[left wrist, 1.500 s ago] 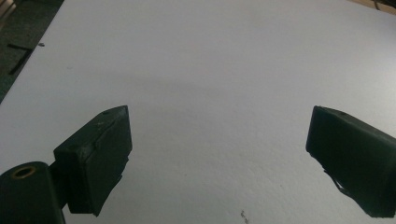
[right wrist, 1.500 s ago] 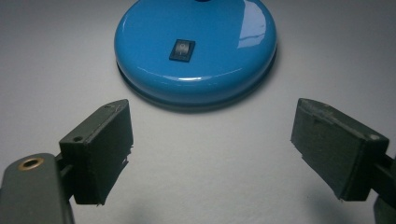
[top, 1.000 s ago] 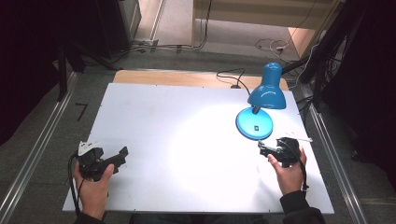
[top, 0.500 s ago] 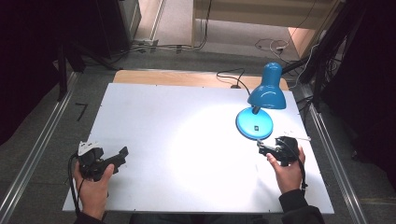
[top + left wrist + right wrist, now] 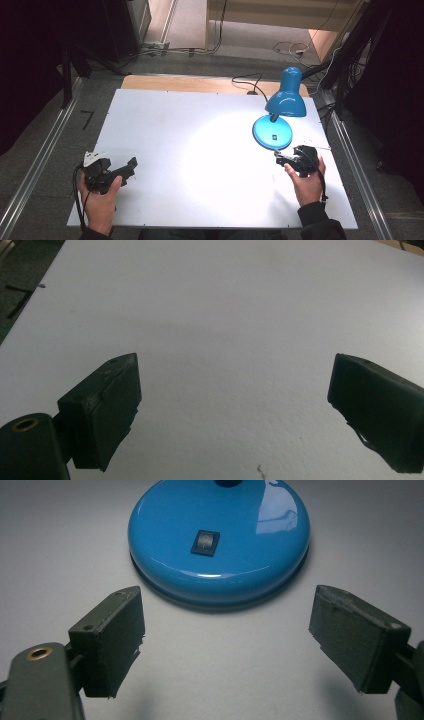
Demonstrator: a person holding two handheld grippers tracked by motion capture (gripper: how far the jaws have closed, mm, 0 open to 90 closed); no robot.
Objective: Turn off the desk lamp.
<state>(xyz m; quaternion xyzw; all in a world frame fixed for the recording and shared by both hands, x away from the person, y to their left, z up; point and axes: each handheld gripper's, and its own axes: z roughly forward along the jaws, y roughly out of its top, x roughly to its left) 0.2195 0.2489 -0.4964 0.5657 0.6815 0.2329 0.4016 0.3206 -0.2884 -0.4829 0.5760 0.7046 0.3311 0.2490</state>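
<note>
White table (image 5: 200,150) is carrying everything we are seeing, lit brightly near its middle. Toward two o'clock on it the blue lamp (image 5: 280,112) is standing, its round base (image 5: 219,535) lying just ahead of our right gripper (image 5: 227,640), at twelve o'clock between the wide-apart jaws and not touching them. A small black switch (image 5: 205,542) is sitting on that base. At eight o'clock our left gripper (image 5: 235,405) is resting, jaws also spread over bare surface.
</note>
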